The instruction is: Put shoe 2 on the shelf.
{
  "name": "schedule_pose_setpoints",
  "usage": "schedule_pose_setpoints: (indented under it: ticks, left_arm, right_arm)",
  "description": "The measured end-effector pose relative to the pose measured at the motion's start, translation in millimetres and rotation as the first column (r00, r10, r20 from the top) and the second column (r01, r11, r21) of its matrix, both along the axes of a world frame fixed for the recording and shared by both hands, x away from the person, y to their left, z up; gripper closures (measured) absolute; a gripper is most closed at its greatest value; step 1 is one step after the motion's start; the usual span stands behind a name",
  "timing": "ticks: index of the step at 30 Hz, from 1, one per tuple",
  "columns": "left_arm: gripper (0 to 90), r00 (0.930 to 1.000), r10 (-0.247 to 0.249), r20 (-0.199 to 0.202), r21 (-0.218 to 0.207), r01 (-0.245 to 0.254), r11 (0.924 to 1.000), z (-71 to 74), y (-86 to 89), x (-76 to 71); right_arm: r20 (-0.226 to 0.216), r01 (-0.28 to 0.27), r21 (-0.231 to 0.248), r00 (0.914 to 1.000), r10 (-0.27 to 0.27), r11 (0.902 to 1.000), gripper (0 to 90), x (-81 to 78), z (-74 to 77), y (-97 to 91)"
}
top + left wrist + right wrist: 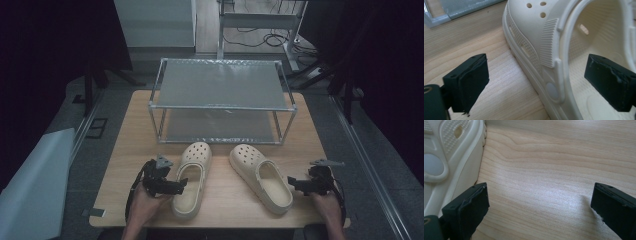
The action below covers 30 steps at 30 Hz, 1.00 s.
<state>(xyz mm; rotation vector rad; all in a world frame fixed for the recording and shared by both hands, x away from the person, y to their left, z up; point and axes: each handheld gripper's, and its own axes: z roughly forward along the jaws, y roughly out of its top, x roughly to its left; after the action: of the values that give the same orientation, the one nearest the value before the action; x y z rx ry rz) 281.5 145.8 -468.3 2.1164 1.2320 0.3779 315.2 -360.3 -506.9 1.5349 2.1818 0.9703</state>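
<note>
Two cream clogs lie side by side on the wooden table [225,205], toes toward the rack. My left gripper [182,186] [537,75] is open and straddles the outer side wall of the left clog [192,180] [529,25] near its heel strap. One jaw is over the table and the other is inside the shoe's opening, and neither pad touches the wall. My right gripper [292,184] [539,205] is open over bare wood just right of the right clog [262,177] [449,150], with nothing between its jaws.
A two-tier metal-framed rack [220,82] with grey shelves stands at the back of the table, just beyond the clogs' toes. A pale sheet [35,185] lies on the floor to the left. Dark stands and cables sit around the table.
</note>
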Motion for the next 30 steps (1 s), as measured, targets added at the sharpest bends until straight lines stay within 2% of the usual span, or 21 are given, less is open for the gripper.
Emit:
schedule_pose_setpoints:
  ticks: [6, 9, 12, 16, 17, 19, 21, 24, 26, 30]
  left_arm:
    - [14.5, 0.9996, 0.026, -0.013, 0.027, -0.025, 0.9993, -4.0, -7.8, 9.0]
    - [20.5, 0.9988, 0.048, -0.007, 0.052, -0.047, 0.9975, -4.0, -11.0, 12.3]
    - [33.5, 0.9984, 0.055, -0.016, 0.055, -0.054, 0.9971, -3.5, -11.6, 14.5]
    - [50.7, 0.9978, 0.018, -0.064, 0.013, -0.017, 0.9998, -3.2, -12.2, 16.6]
    - [57.4, 0.9975, 0.019, -0.068, 0.011, -0.018, 0.9998, -3.2, -12.5, 17.0]
    - [62.3, 0.9974, 0.031, -0.065, 0.022, -0.03, 0.9993, -2.6, -13.1, 17.3]
    - [63.6, 0.9968, 0.044, -0.067, 0.028, -0.042, 0.9987, -1.8, -12.1, 18.1]
    - [69.1, 0.9955, 0.051, -0.079, 0.01, -0.05, 0.9987, -1.1, -8.5, 19.2]
    - [72.2, 0.9955, 0.055, -0.077, 0.022, -0.053, 0.9983, -0.4, -6.8, 19.3]
    - [73.8, 0.9943, 0.053, -0.093, -0.006, -0.054, 0.9985, -0.3, -2.2, 21.7]
  right_arm:
    - [-0.004, 0.0, -0.005, 1.0, 0.0, 1.0, 1.9, 0.0, -0.6, 0.5]
    - [-0.004, 0.001, -0.005, 1.0, -0.001, 1.0, 2.1, 0.1, -0.6, 0.4]
    - [-0.005, 0.001, -0.006, 1.0, -0.001, 1.0, 2.3, 0.1, -0.7, 0.3]
    - [-0.007, 0.001, -0.004, 1.0, -0.001, 1.0, 2.5, 0.2, -0.9, 0.2]
    - [-0.007, 0.001, -0.006, 1.0, -0.001, 1.0, 2.6, 0.2, -1.0, 0.3]
    - [-0.006, -0.001, -0.007, 1.0, 0.001, 1.0, 2.7, 0.1, -0.8, 0.5]
    - [-0.007, 0.0, -0.007, 1.0, 0.0, 1.0, 2.7, 0.1, -0.9, 0.5]
    - [-0.013, -0.001, -0.016, 0.9999, 0.0, 0.9999, 3.2, 0.7, -1.9, 0.8]
    - [-0.014, -0.001, -0.019, 0.9999, 0.001, 0.9998, 3.3, 1.1, -2.3, 1.1]
    - [0.001, -0.002, -0.011, 1.0, 0.002, 0.9999, 3.7, 0.3, -0.4, 1.4]
